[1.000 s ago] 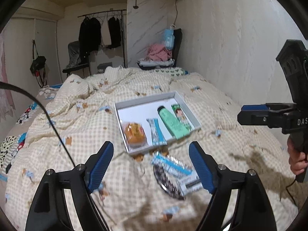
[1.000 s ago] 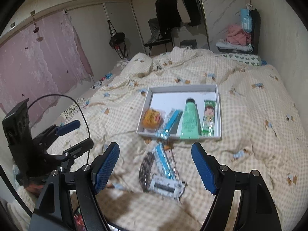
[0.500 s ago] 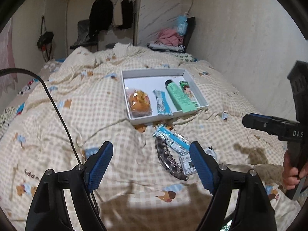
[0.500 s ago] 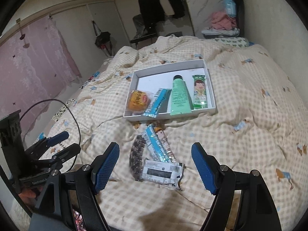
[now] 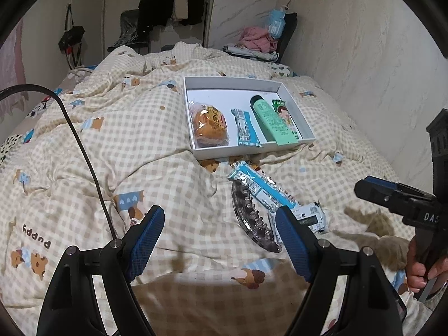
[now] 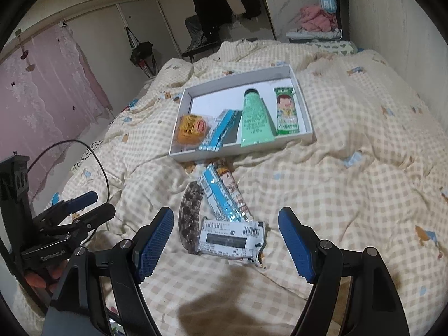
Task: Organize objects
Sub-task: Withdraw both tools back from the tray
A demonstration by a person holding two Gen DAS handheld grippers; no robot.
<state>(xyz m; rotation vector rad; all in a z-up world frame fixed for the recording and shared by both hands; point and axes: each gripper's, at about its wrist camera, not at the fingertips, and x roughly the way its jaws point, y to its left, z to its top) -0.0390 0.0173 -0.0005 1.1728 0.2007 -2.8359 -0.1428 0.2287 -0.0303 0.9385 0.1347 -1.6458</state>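
Beside the white box (image 6: 305, 135), both tools gape empty — pink curtain (image 6: 42, 98) only rightward.

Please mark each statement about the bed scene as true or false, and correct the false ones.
1. The white box holds a green tube. True.
2. The right gripper is shut on the black-and-white packet. False: its jaws stand open above the packet, which lies on the quilt.
3. A dark hair claw lies outside the box. True.
4. The box is empty. False: it also holds an orange wrapped snack, a blue packet and a green packet.
5. The left gripper holds a blue packet. False: it is open and holds nothing.
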